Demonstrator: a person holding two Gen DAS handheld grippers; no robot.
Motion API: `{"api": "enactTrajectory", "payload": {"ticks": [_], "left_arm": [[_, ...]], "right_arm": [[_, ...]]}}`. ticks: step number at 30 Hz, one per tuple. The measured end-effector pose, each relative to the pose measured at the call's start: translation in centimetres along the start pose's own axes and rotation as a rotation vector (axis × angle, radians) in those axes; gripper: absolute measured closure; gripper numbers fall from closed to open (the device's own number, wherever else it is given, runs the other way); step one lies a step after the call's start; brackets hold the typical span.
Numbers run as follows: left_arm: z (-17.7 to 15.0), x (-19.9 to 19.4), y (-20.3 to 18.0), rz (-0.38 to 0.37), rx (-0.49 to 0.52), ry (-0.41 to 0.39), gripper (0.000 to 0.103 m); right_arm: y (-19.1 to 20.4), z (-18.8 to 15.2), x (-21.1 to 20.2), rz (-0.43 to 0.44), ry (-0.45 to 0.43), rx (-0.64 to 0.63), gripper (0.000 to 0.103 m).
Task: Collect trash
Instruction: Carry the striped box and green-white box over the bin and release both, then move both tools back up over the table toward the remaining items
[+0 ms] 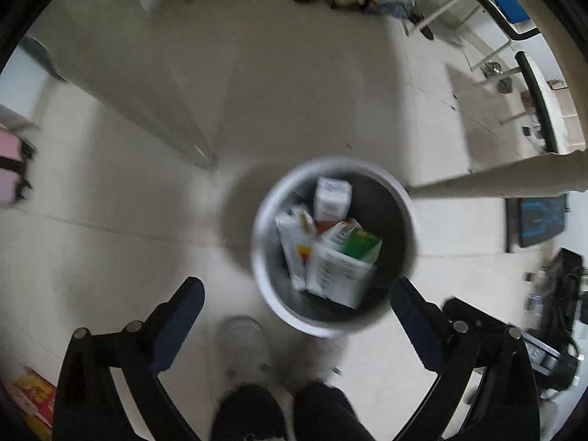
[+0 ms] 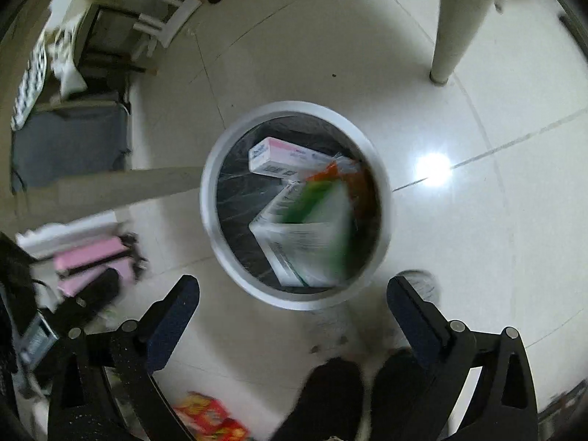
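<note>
A round white trash bin (image 1: 262, 257) with a black liner stands on the floor below both grippers; it also shows in the right wrist view (image 2: 211, 198). Inside it lie several cartons: a green-and-white box (image 1: 341, 261) (image 2: 308, 235), a white-and-pink box (image 1: 330, 198) (image 2: 283, 160) and a white carton with orange print (image 1: 294, 246). My left gripper (image 1: 296, 294) is open and empty above the bin's near rim. My right gripper (image 2: 294, 290) is open and empty above the bin's near rim.
A person's dark trouser legs and grey shoes (image 1: 242, 345) (image 2: 419, 286) stand near the bin. Table legs (image 1: 496, 180) (image 2: 452, 18) rise nearby. A pink suitcase (image 1: 11, 169) (image 2: 92, 261) lies to the left. A red-yellow packet (image 2: 209, 417) (image 1: 33, 393) lies on the floor.
</note>
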State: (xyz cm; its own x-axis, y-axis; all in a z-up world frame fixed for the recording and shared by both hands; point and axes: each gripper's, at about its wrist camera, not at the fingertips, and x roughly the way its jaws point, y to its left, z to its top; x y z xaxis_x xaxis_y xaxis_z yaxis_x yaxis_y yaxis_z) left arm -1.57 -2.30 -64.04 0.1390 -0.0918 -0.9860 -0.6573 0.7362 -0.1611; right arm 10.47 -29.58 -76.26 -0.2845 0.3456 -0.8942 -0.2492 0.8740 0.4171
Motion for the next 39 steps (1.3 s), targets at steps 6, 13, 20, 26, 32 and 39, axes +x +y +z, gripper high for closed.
{"api": "enactTrajectory", "payload": {"ticks": [6,13,20,26,32,39], "left_arm": [[-0.9,-1.4,0.5,0.144,0.086,-0.026,0.0],[-2.1,-3.2,0.1,0.188,0.11,-0.011,0.0],[-3.3,-6.5,-1.6,0.211,0.127,0.005,0.0],[-4.9,-12.0,-3.0,0.205,0.144,0.013,0.0],[-6.2,-18.6,-3.8,0.183,0.155,-0.001,0.0],[-6.1,-26.7,-4.1,0.171,0.177,-0.058,0.0]], "right_arm": [[3.1,-0.6,-1.5,-0.241,-0.046,-0.115,0.0],[4.9,-2.3,-4.1,-0.391,-0.061,-0.183,0.0],[6.5,-4.1,-8.4,-0.409,-0.087,-0.192,0.0],[9.0,-6.4,-13.9,-0.398,-0.105,-0.209,0.0],[12.4,-9.6,-20.8,-0.371,-0.127,-0.224,0.0],[16.7,-12.5,-29.2,-0.354,-0.167,-0.22,0.0]]}}
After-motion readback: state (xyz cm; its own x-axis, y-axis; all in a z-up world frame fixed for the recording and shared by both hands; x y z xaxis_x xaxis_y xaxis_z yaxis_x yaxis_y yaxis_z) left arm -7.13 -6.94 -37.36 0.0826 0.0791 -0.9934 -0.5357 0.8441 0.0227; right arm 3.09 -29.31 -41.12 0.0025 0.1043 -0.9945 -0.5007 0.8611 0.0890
